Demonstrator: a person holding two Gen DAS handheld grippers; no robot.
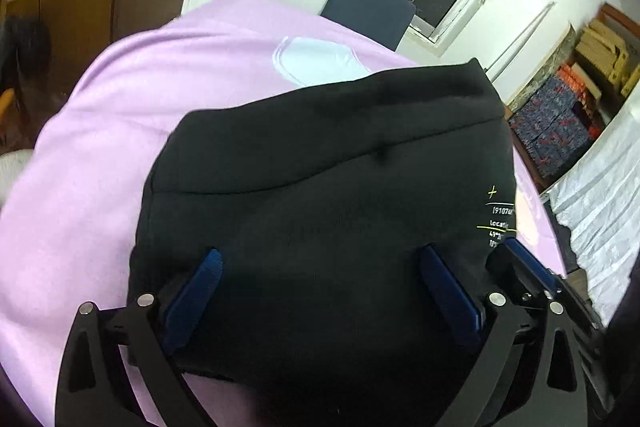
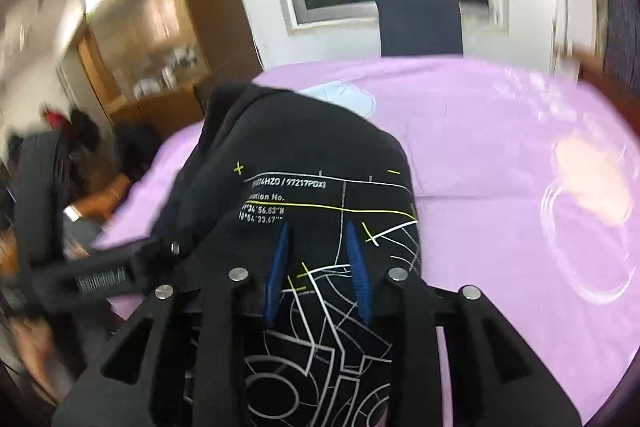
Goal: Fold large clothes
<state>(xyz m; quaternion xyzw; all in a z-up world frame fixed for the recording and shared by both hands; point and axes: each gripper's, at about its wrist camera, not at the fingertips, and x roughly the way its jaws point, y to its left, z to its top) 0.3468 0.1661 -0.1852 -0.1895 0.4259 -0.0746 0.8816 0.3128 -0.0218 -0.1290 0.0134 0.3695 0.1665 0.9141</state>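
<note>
Black folded garment (image 1: 328, 195) lies on the lilac-covered surface (image 1: 100, 131). From the left wrist, the left gripper (image 1: 320, 267) has its blue jaws spread wide over the cloth, pinching nothing. From the right wrist, the right gripper (image 2: 316, 239) has its jaws narrowly parted over the printed near part, cloth between them, grip unclear.

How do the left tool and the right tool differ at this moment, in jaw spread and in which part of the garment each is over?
The left tool has its blue fingers spread wide; the right tool has its own much closer together. The left tool is over a plain part of the black garment; the right tool is over its white and yellow line print. Both point down at the same garment on the pink sheet.
</note>
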